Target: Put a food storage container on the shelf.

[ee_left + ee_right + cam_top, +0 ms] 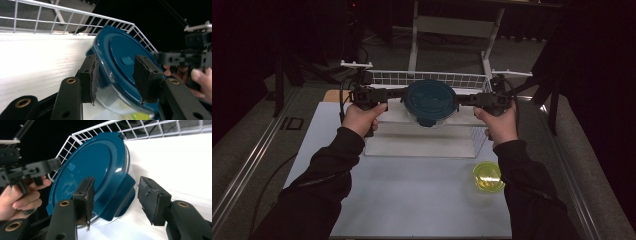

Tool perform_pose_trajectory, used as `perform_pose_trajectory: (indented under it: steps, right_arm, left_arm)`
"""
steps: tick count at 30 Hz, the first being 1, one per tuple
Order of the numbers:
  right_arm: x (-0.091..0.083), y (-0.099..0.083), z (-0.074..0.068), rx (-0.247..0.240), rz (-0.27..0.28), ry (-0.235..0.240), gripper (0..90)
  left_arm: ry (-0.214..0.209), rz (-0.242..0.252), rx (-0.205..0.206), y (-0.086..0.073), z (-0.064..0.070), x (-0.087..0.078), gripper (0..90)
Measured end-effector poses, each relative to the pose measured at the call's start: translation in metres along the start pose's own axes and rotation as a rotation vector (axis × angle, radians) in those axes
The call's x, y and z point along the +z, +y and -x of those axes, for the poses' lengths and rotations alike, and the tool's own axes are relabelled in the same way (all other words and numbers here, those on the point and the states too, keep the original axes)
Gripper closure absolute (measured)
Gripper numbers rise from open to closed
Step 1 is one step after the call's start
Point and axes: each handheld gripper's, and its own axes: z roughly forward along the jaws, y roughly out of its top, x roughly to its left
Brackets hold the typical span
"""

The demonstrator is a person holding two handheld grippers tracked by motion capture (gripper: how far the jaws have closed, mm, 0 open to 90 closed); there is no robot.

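We hold our left gripper (398, 95) and our right gripper (463, 98) level above the table, pointed at each other from either side, and each has its jaws spread around the rim of the round container (430, 103) between them; in the left gripper view (117, 80) the pads stand apart with the lid edge in the gap, one pad close against the clear wall, and in the right gripper view (115, 200) the jaws are likewise wide, one pad near the lid and the other well clear of it, so we cannot say that either is pinching. Beneath our hands lies the white table (412, 200), the largest thing here, and on its far half sits the white wire basket (447, 80) with its pale floor. The container hangs over that basket, near its far wall, a clear tub under a dark teal lid (125, 55) with a clip tab (120, 197) folded down at the edge nearest us. Smallest is the yellow-green bowl (488, 177), standing on the table in front of the basket, just beside our right sleeve.
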Motion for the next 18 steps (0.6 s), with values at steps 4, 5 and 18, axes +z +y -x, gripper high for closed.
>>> perform_pose_trajectory:
  steps: [4,5,18]
  right_arm:
    - [-0.018,-0.003,-0.014,-0.070,0.059,-0.040,48.5]
    - [-0.018,-0.003,-0.014,-0.070,0.059,-0.040,48.5]
    - [-0.016,-0.051,-0.062,-0.224,0.011,0.072,73.5]
  left_arm:
    - [0.010,0.027,0.067,-0.011,0.006,-0.010,51.1]
    - [0.002,0.035,0.071,-0.013,0.007,-0.013,51.1]
    - [-0.122,0.080,0.214,-0.064,0.018,-0.041,32.6]
